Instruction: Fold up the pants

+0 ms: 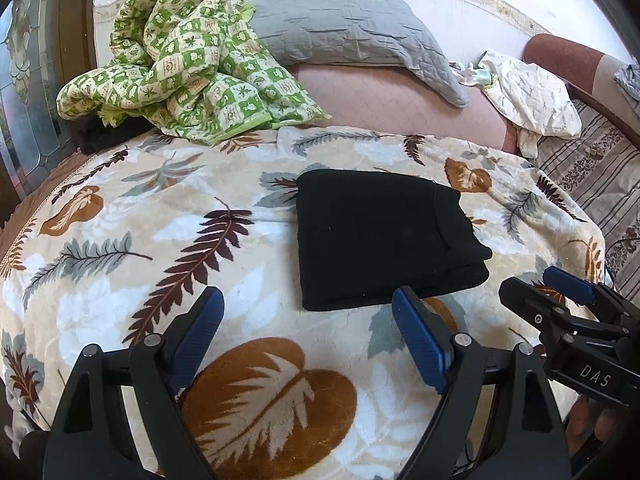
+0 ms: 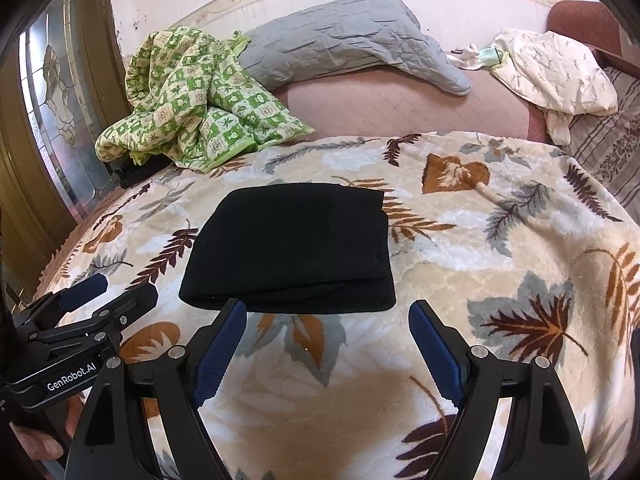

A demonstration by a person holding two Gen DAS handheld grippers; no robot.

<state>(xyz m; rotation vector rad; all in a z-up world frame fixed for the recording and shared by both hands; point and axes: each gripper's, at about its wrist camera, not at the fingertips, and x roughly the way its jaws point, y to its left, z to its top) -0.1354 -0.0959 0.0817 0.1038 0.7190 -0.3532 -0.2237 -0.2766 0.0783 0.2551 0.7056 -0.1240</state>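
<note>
The black pants (image 1: 380,236) lie folded into a compact rectangle on the leaf-patterned blanket (image 1: 168,248); they also show in the right wrist view (image 2: 292,248). My left gripper (image 1: 308,300) is open and empty, just short of the pants' near edge. My right gripper (image 2: 328,312) is open and empty, its fingertips at the pants' near edge. The right gripper shows at the lower right of the left wrist view (image 1: 568,292), and the left gripper at the lower left of the right wrist view (image 2: 116,284).
A crumpled green checked quilt (image 1: 180,72) lies at the back left. A grey quilted pillow (image 1: 352,28) rests against the wall. A white cloth (image 1: 528,92) lies at the back right on a striped cover (image 1: 592,168). A glass door (image 2: 52,100) stands on the left.
</note>
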